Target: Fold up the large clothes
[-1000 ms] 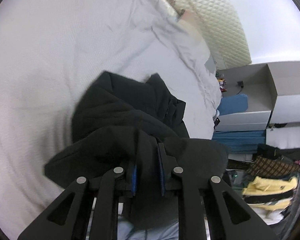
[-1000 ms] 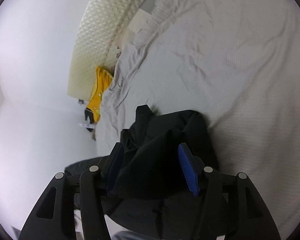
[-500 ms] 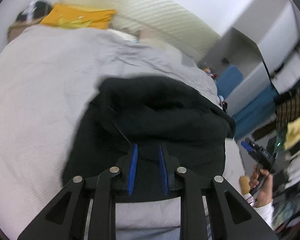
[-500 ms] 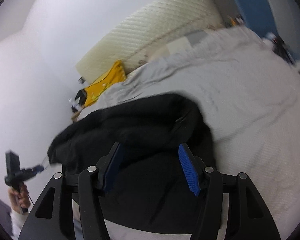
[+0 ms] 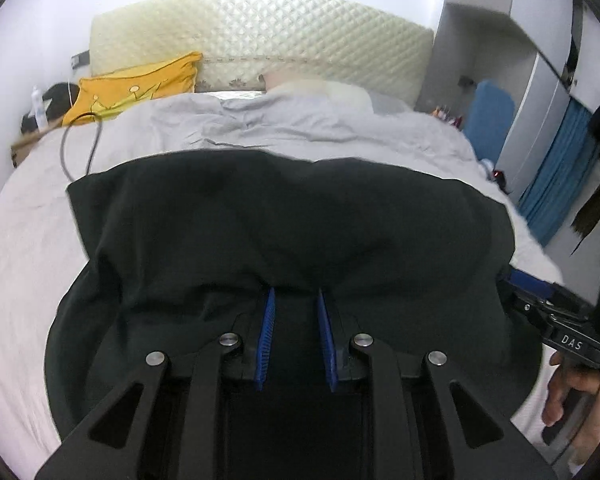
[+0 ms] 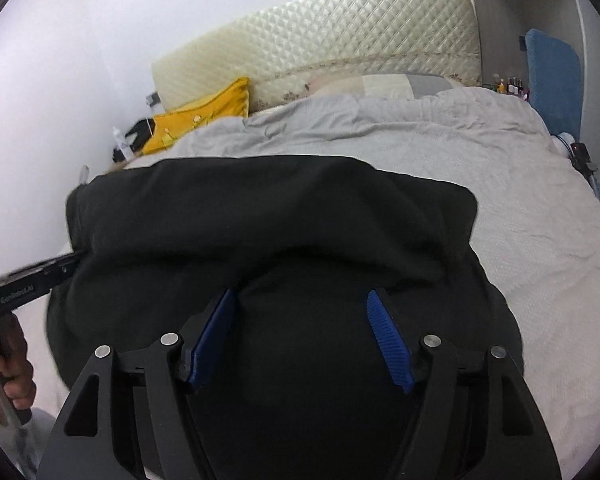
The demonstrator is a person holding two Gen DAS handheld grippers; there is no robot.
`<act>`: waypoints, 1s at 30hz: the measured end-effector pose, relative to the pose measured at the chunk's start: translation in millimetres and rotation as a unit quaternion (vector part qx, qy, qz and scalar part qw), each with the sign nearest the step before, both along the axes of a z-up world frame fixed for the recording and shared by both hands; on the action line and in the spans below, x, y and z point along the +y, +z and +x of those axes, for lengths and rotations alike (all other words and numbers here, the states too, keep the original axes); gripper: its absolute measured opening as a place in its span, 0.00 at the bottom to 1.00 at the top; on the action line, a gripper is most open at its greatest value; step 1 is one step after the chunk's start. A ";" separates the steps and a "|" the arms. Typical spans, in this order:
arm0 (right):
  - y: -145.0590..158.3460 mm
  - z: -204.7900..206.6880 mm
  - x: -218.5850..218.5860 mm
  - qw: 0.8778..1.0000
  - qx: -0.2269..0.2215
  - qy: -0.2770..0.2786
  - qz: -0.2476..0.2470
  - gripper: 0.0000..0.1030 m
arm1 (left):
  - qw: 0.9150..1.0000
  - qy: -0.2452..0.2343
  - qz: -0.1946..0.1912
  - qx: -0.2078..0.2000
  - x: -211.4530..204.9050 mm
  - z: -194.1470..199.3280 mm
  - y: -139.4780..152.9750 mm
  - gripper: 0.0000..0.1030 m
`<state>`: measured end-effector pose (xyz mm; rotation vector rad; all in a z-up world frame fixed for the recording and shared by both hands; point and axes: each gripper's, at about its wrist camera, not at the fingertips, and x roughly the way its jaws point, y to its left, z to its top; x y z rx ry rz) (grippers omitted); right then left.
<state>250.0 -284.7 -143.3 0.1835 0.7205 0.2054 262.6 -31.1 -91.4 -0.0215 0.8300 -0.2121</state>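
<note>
- Left claw [image 5: 294, 316]: level over the bed [image 5: 16, 240], its blue pads close together, pinching a fold of the black garment [image 5: 292, 216], which spreads ahead of it.
- Right claw [image 6: 302, 320]: jaws wide apart, garment [image 6: 268, 216] lying between them; grip unclear.
- Beyond: yellow pillow [image 5: 140, 84], quilted headboard [image 5: 260, 40].
- Garment's near edge hidden under both claws.

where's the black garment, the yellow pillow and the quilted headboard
black garment [image 5: 300, 220], left wrist view, middle of its spread cloth
yellow pillow [image 5: 140, 88], left wrist view, its front face
quilted headboard [image 6: 340, 40], right wrist view, centre of its padding
</note>
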 end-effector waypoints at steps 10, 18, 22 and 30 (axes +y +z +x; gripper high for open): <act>-13.3 59.1 3.8 1.000 -0.004 -0.013 -0.010 0.70 | 1.000 0.000 0.027 0.010 -15.9 78.6 -25.8 0.21; -24.4 111.5 10.8 0.999 0.003 -0.021 -0.029 0.72 | 0.999 0.012 0.032 0.019 -21.0 143.6 -48.4 0.21; -31.0 133.5 14.0 0.999 0.003 -0.031 -0.040 0.73 | 0.999 0.022 0.032 0.028 -24.4 169.3 -59.6 0.21; -38.0 167.2 9.9 0.998 0.023 -0.034 -0.042 0.74 | 0.997 0.030 0.052 0.050 -28.8 198.5 -67.4 0.21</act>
